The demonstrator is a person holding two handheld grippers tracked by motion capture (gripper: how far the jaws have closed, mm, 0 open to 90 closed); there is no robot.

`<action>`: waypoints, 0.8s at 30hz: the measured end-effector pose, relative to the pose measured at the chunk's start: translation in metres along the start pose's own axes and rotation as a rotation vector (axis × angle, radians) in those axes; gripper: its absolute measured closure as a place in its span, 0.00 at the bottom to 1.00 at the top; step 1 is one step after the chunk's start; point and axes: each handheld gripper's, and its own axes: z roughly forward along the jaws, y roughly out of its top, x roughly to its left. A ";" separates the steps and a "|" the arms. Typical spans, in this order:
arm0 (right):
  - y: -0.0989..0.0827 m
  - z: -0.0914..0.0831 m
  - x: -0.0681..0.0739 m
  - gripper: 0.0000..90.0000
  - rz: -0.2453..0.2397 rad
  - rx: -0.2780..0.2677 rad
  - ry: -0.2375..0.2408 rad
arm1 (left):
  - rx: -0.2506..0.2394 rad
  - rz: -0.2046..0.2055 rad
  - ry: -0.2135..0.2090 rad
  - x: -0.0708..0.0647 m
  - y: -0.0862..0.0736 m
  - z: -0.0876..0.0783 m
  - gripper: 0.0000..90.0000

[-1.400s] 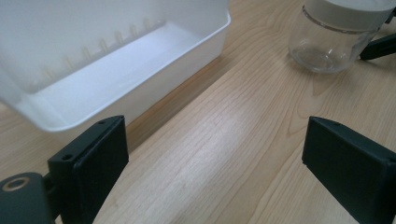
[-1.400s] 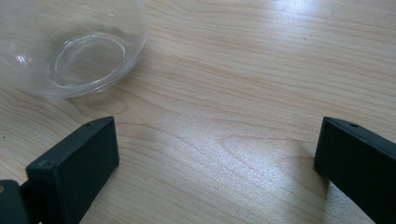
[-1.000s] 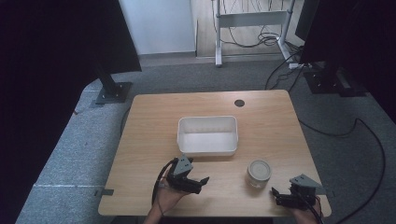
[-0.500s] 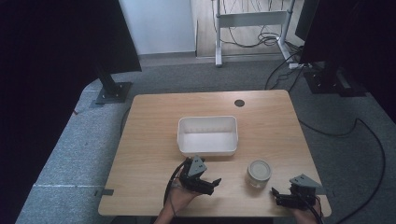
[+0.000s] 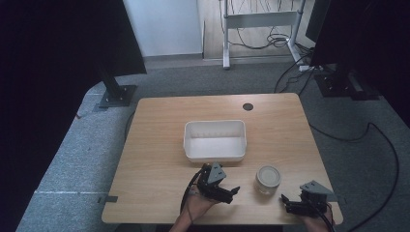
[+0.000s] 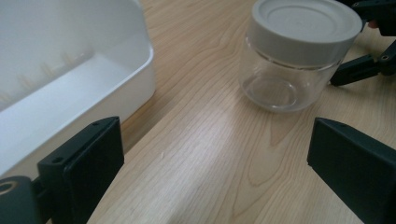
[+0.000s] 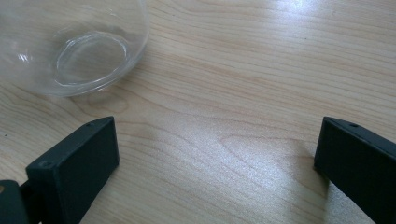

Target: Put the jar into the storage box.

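High view: clear glass jar with grey lid point(image 5: 268, 178) is being seen lower right, near white plastic bin point(image 5: 214, 140). Left gripper point(image 5: 227, 192) and right gripper point(image 5: 289, 203) are being held wide, empty. Jar judged rigid, slippery, breakable; best gripped below lid.

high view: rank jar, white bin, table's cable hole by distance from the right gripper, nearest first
From the right gripper, at the table's near right corner:
1. Jar, with a grey lid, just up and left of it.
2. White bin, mid-table, farther left and back.
3. Cable hole, near the table's far edge, beyond the bin.
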 end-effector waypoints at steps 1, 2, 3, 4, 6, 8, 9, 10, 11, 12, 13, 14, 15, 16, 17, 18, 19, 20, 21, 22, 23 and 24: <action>0.000 0.000 0.000 0.00 0.000 0.000 0.000 | 0.000 0.002 -0.002 -0.001 0.001 0.002 0.04; 0.000 0.000 0.000 0.00 0.000 0.000 0.000 | -0.003 0.000 -0.005 -0.002 0.002 0.004 0.03; 0.000 0.000 0.000 0.00 0.000 0.000 0.000 | -0.005 -0.003 -0.008 -0.003 0.003 0.006 0.03; 0.000 0.000 0.000 0.00 -0.001 0.000 0.000 | -0.005 -0.002 -0.009 -0.004 0.003 0.008 0.03; 0.000 0.000 0.000 0.00 -0.001 0.000 0.000 | -0.004 0.002 -0.014 -0.006 0.005 0.012 0.03; 0.000 0.000 0.000 0.00 -0.002 0.000 0.001 | -0.003 0.005 -0.022 -0.009 0.006 0.017 0.03; 0.000 0.000 0.000 0.00 -0.002 0.000 0.001 | -0.004 0.006 -0.026 -0.010 0.007 0.019 0.03; 0.000 0.000 0.000 0.00 -0.001 0.000 0.001 | -0.004 0.007 -0.036 -0.013 0.008 0.024 0.03; 0.000 0.000 0.000 0.00 -0.001 0.000 0.001 | -0.004 0.007 -0.036 -0.013 0.008 0.024 0.03; 0.000 0.000 0.000 0.00 -0.002 0.000 0.001 | -0.005 0.008 -0.037 -0.014 0.009 0.026 0.03; 0.000 0.000 0.000 0.00 -0.002 0.000 0.001 | -0.003 0.010 -0.039 -0.015 0.010 0.028 0.03; 0.000 0.000 0.000 0.00 -0.002 0.000 0.001 | -0.004 0.009 -0.043 -0.016 0.010 0.031 0.03; 0.000 0.000 0.000 0.00 -0.002 0.000 0.001 | -0.004 0.011 -0.048 -0.017 0.011 0.033 0.03; 0.000 0.000 0.000 0.00 -0.002 0.000 0.001 | -0.005 0.012 -0.052 -0.018 0.012 0.035 0.03; 0.000 0.000 0.000 0.00 -0.002 0.000 0.002 | -0.006 0.014 -0.056 -0.020 0.013 0.037 0.02; 0.000 0.000 0.000 0.00 -0.002 0.000 0.002 | -0.007 0.013 -0.063 -0.021 0.014 0.039 0.03; 0.000 0.000 0.000 0.00 -0.002 0.000 0.002 | -0.011 0.010 -0.068 -0.022 0.015 0.041 0.03; 0.000 0.000 0.000 0.00 -0.003 0.000 0.002 | -0.010 0.013 -0.069 -0.023 0.016 0.042 0.03; 0.000 0.000 0.000 0.00 -0.003 0.000 0.002 | -0.010 0.015 -0.068 -0.025 0.016 0.044 0.03; 0.000 0.000 0.000 0.00 -0.002 0.000 0.002 | -0.010 0.016 -0.072 -0.026 0.017 0.046 0.03; 0.000 0.000 0.000 0.00 -0.002 0.000 0.002 | -0.011 0.017 -0.076 -0.027 0.018 0.048 0.03; 0.000 0.000 0.000 0.00 -0.002 0.000 0.002 | -0.011 0.021 -0.078 -0.028 0.019 0.050 0.02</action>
